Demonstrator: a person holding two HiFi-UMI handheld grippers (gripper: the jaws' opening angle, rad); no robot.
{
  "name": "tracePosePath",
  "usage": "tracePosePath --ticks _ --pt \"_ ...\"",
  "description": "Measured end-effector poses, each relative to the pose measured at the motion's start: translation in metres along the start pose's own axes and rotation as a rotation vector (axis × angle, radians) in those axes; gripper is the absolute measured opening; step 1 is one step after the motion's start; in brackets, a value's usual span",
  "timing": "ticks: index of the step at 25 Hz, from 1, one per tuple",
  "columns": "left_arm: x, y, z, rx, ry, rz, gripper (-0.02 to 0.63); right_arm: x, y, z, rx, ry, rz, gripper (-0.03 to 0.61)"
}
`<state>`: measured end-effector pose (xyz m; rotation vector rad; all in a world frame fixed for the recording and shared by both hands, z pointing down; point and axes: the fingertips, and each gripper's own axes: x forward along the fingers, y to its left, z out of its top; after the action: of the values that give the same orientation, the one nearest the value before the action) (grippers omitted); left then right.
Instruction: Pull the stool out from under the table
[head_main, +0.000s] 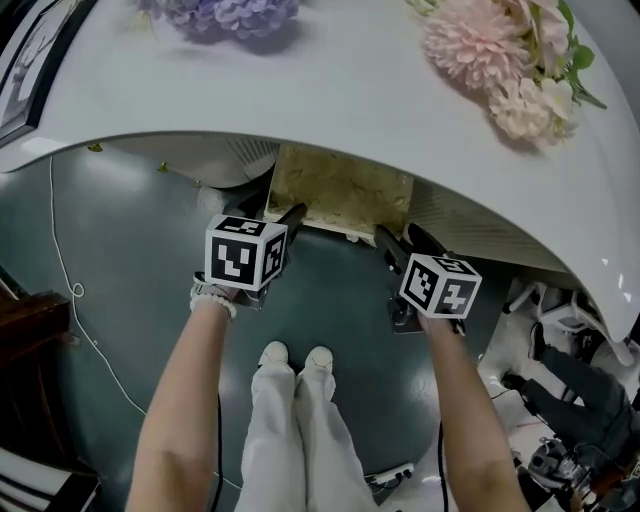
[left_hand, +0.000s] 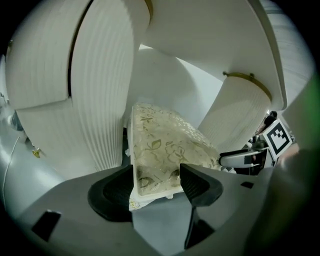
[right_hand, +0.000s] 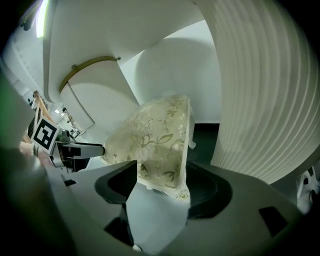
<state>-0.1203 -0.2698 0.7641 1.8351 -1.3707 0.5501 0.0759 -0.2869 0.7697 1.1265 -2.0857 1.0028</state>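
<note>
The stool, with a cream floral cushion, sits tucked under the white round table; only its near edge shows in the head view. My left gripper reaches toward the seat's near left corner. My right gripper reaches toward the near right corner. In the left gripper view the jaws stand open with the corner of the stool between them. In the right gripper view the jaws are open too, astride the other corner of the stool. I see no pad pressing on the seat.
White ribbed table pedestals flank the stool closely. Purple flowers and pink flowers lie on the tabletop. A white cable runs over the dark floor at left. The person's shoes stand behind the grippers. Gear clutters the right.
</note>
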Motion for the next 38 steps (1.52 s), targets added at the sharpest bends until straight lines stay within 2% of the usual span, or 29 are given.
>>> tracePosePath --ticks 7,18,38 --pt "0.009 0.0 -0.004 -0.065 -0.008 -0.014 0.285 0.012 0.0 -0.002 0.022 0.031 0.027 0.293" --pt "-0.005 -0.003 -0.025 -0.067 0.022 -0.003 0.279 0.003 0.009 -0.019 -0.007 0.032 0.007 0.284" --pt "-0.05 -0.031 -0.091 -0.078 0.076 0.01 0.276 -0.043 0.024 -0.087 -0.011 0.074 -0.004 0.281"
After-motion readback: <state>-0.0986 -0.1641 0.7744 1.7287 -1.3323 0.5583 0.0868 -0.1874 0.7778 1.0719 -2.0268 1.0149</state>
